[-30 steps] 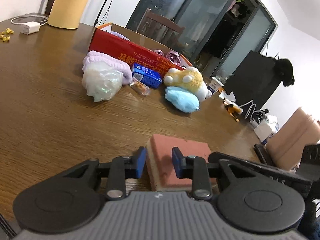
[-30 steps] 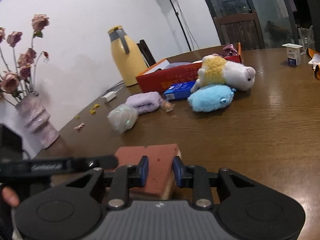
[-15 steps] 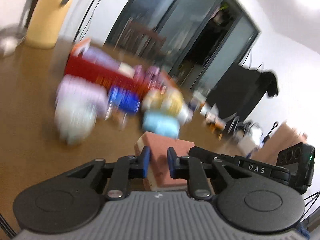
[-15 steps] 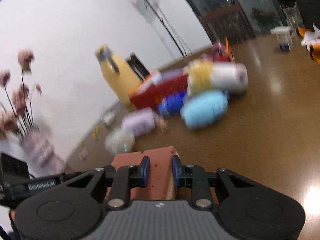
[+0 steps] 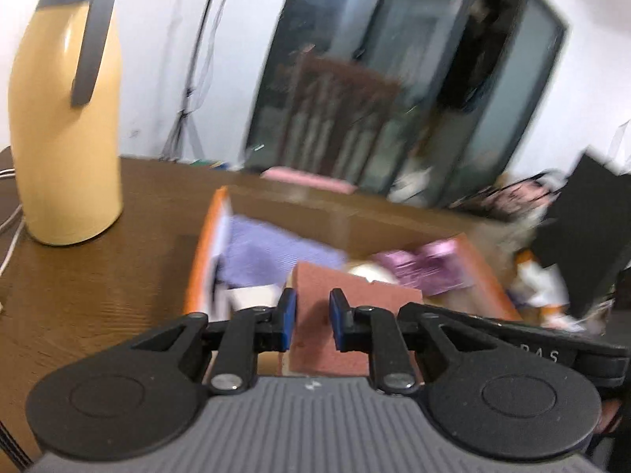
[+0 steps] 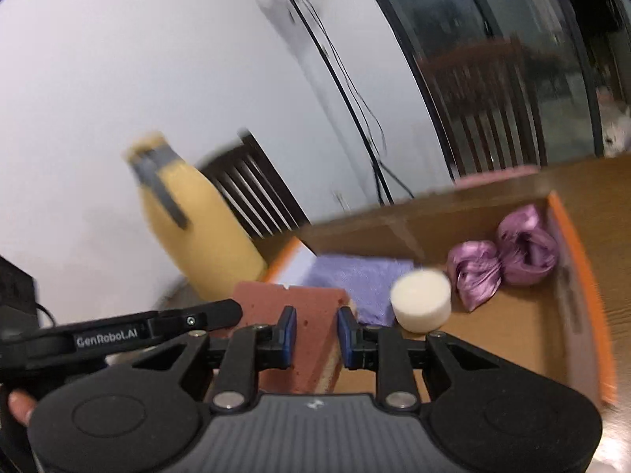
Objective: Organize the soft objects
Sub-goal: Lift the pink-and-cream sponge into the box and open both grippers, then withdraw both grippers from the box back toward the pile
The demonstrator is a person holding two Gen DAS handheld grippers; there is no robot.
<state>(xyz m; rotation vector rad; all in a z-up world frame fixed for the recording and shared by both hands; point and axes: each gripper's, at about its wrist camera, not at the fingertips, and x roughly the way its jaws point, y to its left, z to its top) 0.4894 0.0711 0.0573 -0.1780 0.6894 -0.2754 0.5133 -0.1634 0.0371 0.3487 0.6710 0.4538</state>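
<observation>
A red-brown sponge (image 5: 355, 303) with a pale underside hangs between both grippers. My left gripper (image 5: 312, 315) is shut on one edge of it, blue pads pressing its sides. At the opposite edge, my right gripper (image 6: 315, 331) is shut on the same sponge (image 6: 292, 303). The sponge hovers over the near left part of an open cardboard box (image 6: 579, 276) with an orange rim (image 5: 201, 260). Inside lie a folded lilac cloth (image 6: 363, 276), a white round puff (image 6: 420, 299) and a purple satin bundle (image 6: 508, 260).
A tall yellow jug (image 5: 63, 126) with a grey handle stands on the brown wooden table (image 5: 98, 276), left of the box. A wooden chair (image 6: 252, 193) and a light stand are behind, with glass doors beyond. Clutter lies right of the box.
Both grippers carried the sponge up off the table and forward past the plush toys to above the box. The jug and box now loom close; the toys have left view.
</observation>
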